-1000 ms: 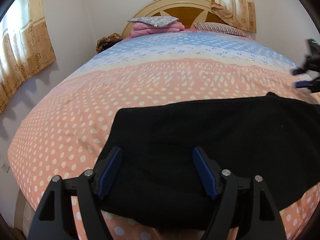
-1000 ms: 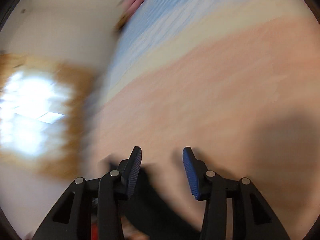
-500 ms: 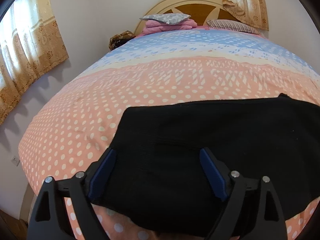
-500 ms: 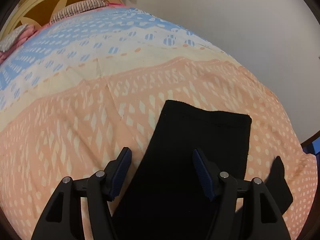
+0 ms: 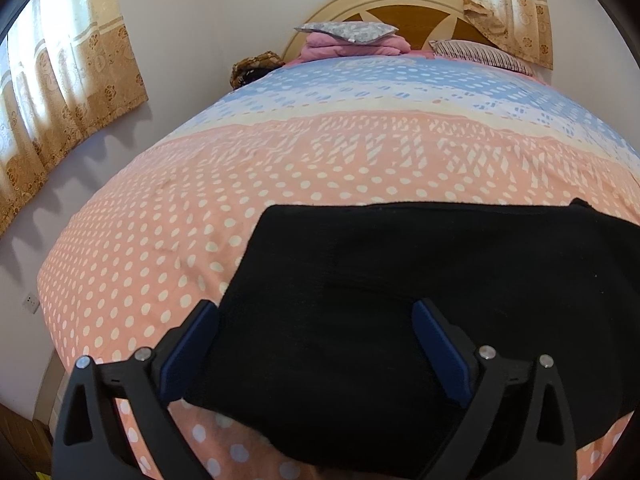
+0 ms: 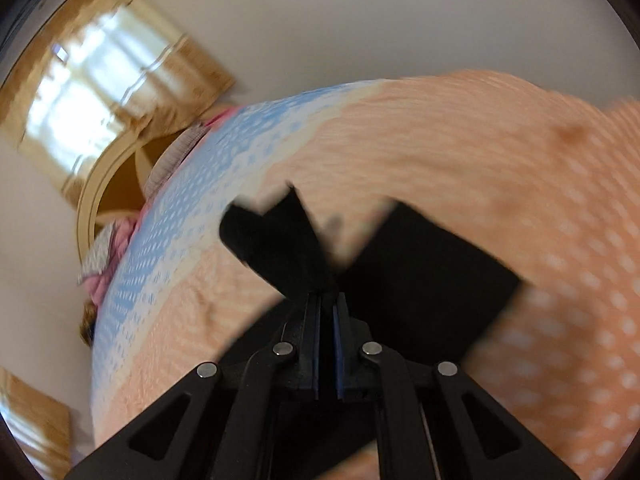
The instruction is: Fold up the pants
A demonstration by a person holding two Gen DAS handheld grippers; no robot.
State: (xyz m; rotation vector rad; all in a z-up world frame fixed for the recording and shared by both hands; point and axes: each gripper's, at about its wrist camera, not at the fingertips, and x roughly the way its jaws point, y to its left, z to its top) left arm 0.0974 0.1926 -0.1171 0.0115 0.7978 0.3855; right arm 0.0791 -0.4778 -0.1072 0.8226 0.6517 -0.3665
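Note:
Black pants lie flat across the near end of the bed in the left wrist view. My left gripper hovers over their left part with its jaws opening wide; the cloth lies under them and the pads do not press on it. In the blurred right wrist view my right gripper is shut on a fold of the black pants, and a flap of the cloth stands up past the fingertips, lifted off the bedspread.
The bed has a pink dotted and blue patterned cover. Folded pink bedding and a grey pillow sit at the headboard, with a striped pillow beside them. Curtains hang on the left wall, and the bed's left edge drops to the floor.
My left gripper's jaws widened over the pants while staying in place. My right gripper swung about, shut on the pants' edge and lifted a flap of cloth.

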